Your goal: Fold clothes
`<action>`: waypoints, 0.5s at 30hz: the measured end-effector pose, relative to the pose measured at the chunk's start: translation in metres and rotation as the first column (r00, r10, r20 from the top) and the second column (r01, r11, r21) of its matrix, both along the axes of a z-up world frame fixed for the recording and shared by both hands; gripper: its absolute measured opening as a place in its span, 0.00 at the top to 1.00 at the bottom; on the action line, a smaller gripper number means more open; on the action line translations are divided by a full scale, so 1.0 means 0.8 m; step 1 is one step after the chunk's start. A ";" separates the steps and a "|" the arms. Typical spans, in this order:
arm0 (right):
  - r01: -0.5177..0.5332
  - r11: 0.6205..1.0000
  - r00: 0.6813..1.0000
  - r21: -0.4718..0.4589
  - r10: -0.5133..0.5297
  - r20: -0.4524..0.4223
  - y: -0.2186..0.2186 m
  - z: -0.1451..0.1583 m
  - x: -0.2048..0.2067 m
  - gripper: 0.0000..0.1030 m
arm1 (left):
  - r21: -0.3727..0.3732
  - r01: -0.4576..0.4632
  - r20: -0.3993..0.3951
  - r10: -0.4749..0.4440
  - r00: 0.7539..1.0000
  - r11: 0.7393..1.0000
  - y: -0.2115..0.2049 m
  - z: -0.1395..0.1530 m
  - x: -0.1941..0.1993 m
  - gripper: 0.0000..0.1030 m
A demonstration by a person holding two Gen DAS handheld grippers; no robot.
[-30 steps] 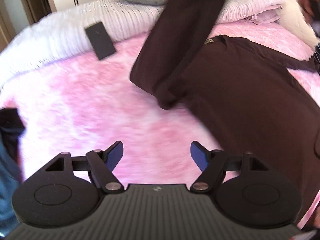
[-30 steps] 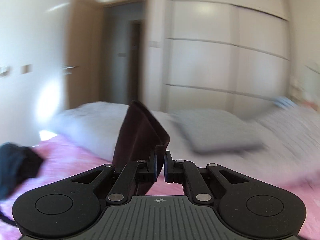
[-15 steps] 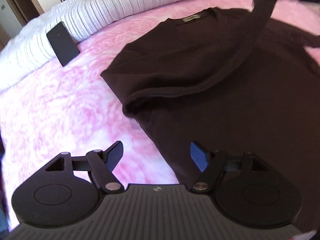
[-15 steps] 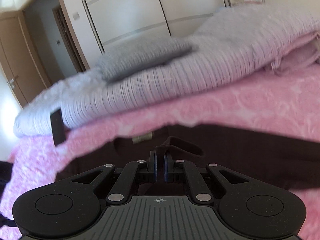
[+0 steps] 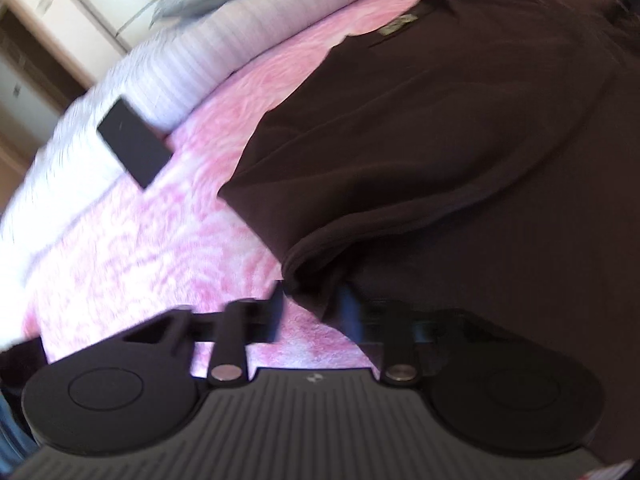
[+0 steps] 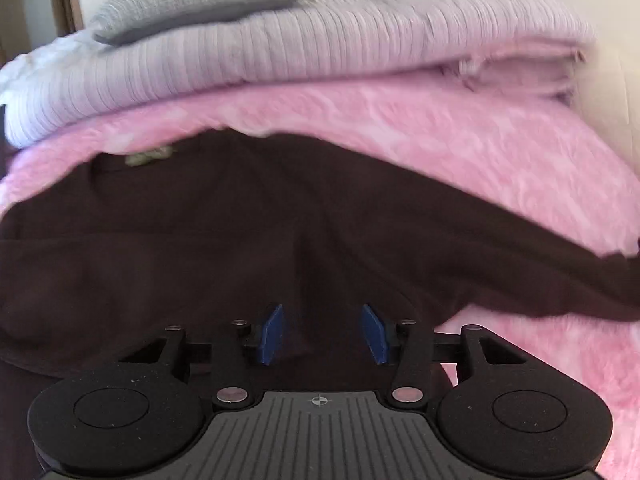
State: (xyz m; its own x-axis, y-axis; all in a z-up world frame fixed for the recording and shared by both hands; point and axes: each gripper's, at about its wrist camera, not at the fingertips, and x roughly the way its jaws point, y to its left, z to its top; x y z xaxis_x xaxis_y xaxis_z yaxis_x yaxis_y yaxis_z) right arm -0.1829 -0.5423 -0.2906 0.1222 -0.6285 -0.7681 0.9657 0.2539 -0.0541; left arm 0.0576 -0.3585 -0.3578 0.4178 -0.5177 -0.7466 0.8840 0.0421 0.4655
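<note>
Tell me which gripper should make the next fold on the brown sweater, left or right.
Left, probably. The left gripper has just been closing on the folded edge of the brown sweater and has cloth between its fingers. The right gripper has just been opening, holds nothing and hovers over the sweater's middle.

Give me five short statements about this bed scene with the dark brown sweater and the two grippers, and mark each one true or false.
1. The dark brown knit sweater lies on a fluffy pink blanket. True.
2. The right gripper is clamped on a sleeve. False: its blue pads stand apart with nothing pressed between them, the jaws having just opened.
3. The left gripper has the sweater's folded edge between its fingers. True: its jaws have just closed on it.
4. A flat black rectangular object lies on top of the sweater. False: it lies apart from the sweater, at the edge of the striped white bedding.
5. A grey pillow rests on the striped bedding. True.
</note>
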 end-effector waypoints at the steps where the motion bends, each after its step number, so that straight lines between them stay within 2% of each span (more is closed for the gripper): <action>1: 0.057 0.998 0.998 -0.022 -0.057 0.000 0.004 0.011 0.012 0.53 | -0.007 0.010 0.016 -0.010 1.000 1.000 0.004 -0.001 -0.006 0.97; 2: 0.033 0.999 0.999 -0.035 -0.032 0.023 0.005 0.020 0.026 0.53 | -0.013 0.020 0.027 -0.019 0.999 1.000 0.008 -0.002 -0.011 0.97; 3: -0.040 0.998 0.998 -0.043 0.042 0.055 0.005 0.029 0.040 0.53 | -0.012 0.026 0.026 -0.026 0.999 1.000 0.011 -0.004 -0.015 0.98; 4: -0.024 0.998 0.997 -0.051 0.027 0.069 -0.001 0.035 0.051 0.53 | -0.013 0.033 0.025 -0.032 0.999 0.999 0.015 -0.007 -0.019 0.98; 6: -0.176 0.984 0.978 -0.038 0.179 0.103 -0.026 0.040 0.070 0.53 | -0.025 0.040 0.025 -0.039 0.999 0.999 0.023 -0.011 -0.027 0.99; 8: -0.356 0.934 0.926 -0.035 0.357 0.125 -0.060 0.041 0.086 0.53 | -0.045 0.046 0.021 -0.045 0.999 0.998 0.029 -0.014 -0.031 0.99; 10: -0.516 0.856 0.849 -0.016 0.514 0.120 -0.103 0.033 0.105 0.53 | -0.062 0.058 0.021 -0.057 0.998 0.996 0.032 -0.016 -0.034 0.99; 13: -0.666 0.744 0.744 0.048 0.659 0.116 -0.163 0.013 0.151 0.53 | -0.088 0.077 0.022 -0.076 0.997 0.993 0.037 -0.019 -0.038 0.99; 15: -0.728 0.678 0.685 0.098 0.719 0.113 -0.200 -0.003 0.178 0.53 | -0.104 0.087 0.021 -0.085 0.996 0.991 0.042 -0.024 -0.040 0.99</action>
State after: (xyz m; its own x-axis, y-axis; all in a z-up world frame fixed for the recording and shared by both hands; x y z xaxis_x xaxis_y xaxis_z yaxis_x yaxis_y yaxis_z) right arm -0.0407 -0.7022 -0.2927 0.5461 -0.2236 -0.8073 0.4774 0.8750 0.0805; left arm 0.0257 -0.3247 -0.3770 0.3804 -0.6270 -0.6798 0.8786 0.0154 0.4774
